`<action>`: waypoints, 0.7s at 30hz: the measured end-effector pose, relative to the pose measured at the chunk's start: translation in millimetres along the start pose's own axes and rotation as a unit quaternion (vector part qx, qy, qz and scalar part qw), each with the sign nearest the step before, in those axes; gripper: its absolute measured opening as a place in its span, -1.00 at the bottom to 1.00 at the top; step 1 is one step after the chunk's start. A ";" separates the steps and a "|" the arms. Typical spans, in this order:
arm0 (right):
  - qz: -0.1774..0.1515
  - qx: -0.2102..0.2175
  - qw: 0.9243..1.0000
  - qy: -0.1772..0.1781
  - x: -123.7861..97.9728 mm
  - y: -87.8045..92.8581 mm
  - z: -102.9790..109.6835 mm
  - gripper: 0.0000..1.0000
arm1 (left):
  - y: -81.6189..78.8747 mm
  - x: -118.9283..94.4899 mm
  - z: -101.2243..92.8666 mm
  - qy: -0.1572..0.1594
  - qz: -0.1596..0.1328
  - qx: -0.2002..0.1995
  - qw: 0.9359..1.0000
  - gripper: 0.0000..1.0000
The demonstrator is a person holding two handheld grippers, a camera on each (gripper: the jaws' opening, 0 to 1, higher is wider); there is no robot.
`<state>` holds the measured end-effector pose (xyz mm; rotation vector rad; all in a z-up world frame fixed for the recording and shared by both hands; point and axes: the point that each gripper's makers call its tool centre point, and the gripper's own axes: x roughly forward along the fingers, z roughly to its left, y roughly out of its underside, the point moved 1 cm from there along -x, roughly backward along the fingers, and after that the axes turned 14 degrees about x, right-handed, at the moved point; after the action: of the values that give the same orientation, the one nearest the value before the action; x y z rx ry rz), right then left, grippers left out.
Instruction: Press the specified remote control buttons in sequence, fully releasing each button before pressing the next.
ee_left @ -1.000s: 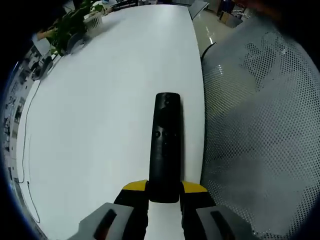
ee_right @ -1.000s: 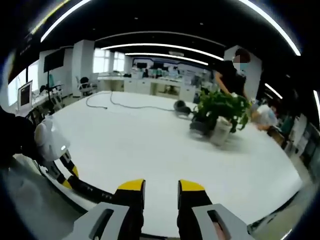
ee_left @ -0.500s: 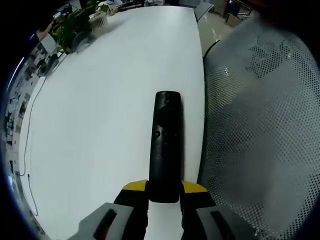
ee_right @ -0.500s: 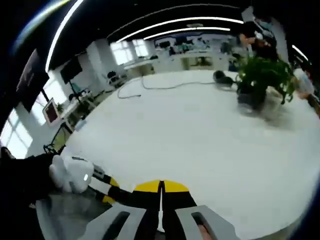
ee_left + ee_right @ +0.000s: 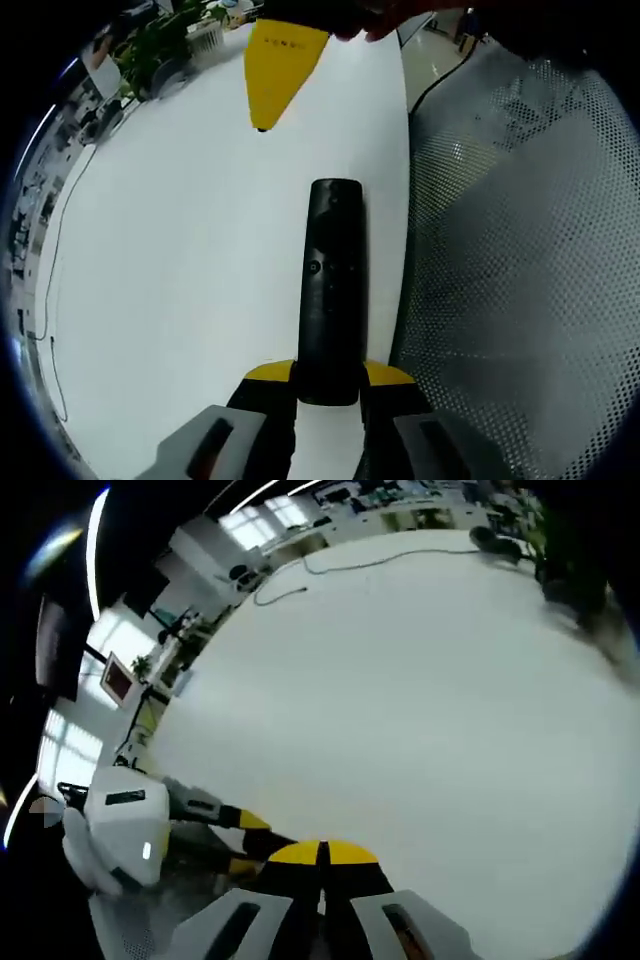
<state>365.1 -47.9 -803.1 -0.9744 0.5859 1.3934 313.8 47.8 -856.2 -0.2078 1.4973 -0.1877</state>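
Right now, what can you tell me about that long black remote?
The remote is a slim black bar, plastic by its look, with rounded corners. A small cluster of buttons sits about midway along it; their markings are too small to read. It points straight away over the white table, near the edge. Its near end is clamped between the yellow-tipped jaws of the left gripper. The right gripper's closed yellow tip hangs beyond its far end, not touching it.
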 end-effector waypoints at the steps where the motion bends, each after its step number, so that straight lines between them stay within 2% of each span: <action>1: 0.005 0.000 1.000 0.002 2.5 1.7 -1.0 -1.00 | 0.0 -0.4 0.2 -0.001 -0.002 0.001 1.000 -0.52; 4: 0.028 0.001 1.000 0.005 8.2 8.2 -2.8 -1.00 | 1.3 -1.4 1.2 -0.002 -0.015 -0.004 1.000 -0.52; 6: 0.058 0.013 0.998 0.011 12.9 15.1 -5.2 -1.00 | 1.9 -1.5 0.2 -0.005 -0.035 0.009 0.999 -0.51; 9: 0.087 0.027 0.996 0.022 15.9 19.9 -10.0 -1.00 | 2.3 -1.3 1.0 -0.007 -0.041 -0.004 0.999 -0.51; 21: 0.106 0.066 0.992 0.013 26.6 35.0 -20.3 -1.00 | 1.1 -0.7 1.4 -0.018 -0.067 -0.003 0.998 -0.51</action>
<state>338.7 -53.9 -843.2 -0.8438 0.8092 1.5092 315.2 49.1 -855.7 -0.3138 1.4491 -0.2856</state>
